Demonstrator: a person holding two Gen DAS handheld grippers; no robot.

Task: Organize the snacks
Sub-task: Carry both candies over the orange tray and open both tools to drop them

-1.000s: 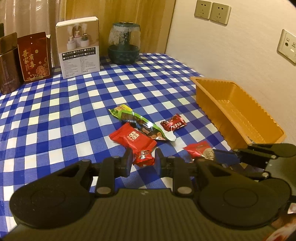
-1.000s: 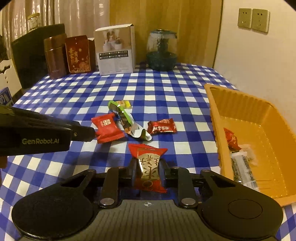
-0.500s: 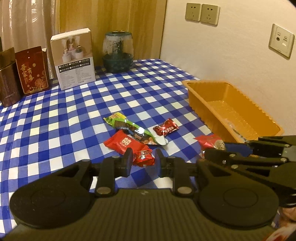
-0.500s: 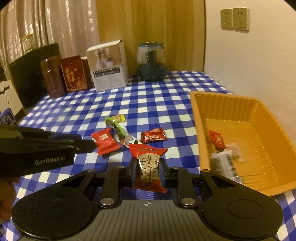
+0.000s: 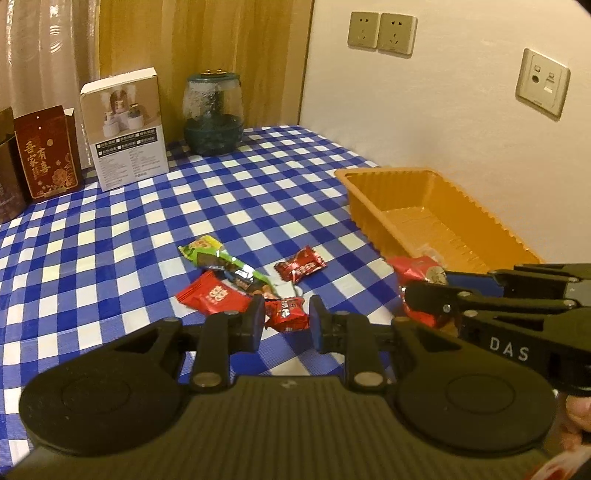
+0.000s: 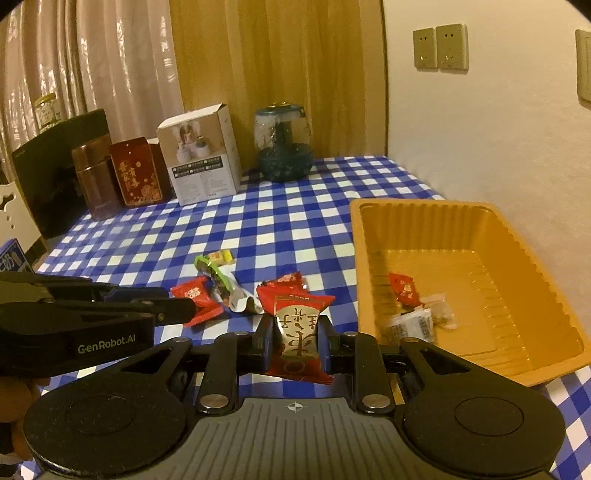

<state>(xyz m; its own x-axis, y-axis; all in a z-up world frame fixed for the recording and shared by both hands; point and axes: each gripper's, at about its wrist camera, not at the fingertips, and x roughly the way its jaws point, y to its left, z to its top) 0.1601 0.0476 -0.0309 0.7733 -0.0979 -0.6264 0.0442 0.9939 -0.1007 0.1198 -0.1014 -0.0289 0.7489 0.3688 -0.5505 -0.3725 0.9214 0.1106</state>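
My left gripper is shut on a small red candy, held above the blue checked tablecloth. My right gripper is shut on a red-and-gold snack packet, held left of the orange tray. The tray holds a red candy and a few clear-wrapped packets. On the cloth lie a red packet, a green snack bar and a red candy. The right gripper shows in the left wrist view, the left one in the right wrist view.
At the table's back stand a white box, a glass jar, a dark red box and a brown tin. The wall with sockets is just behind the tray. A small yellow candy lies beyond the green bar.
Both grippers have lifted with their snacks in them. The right gripper has moved towards the orange tray.
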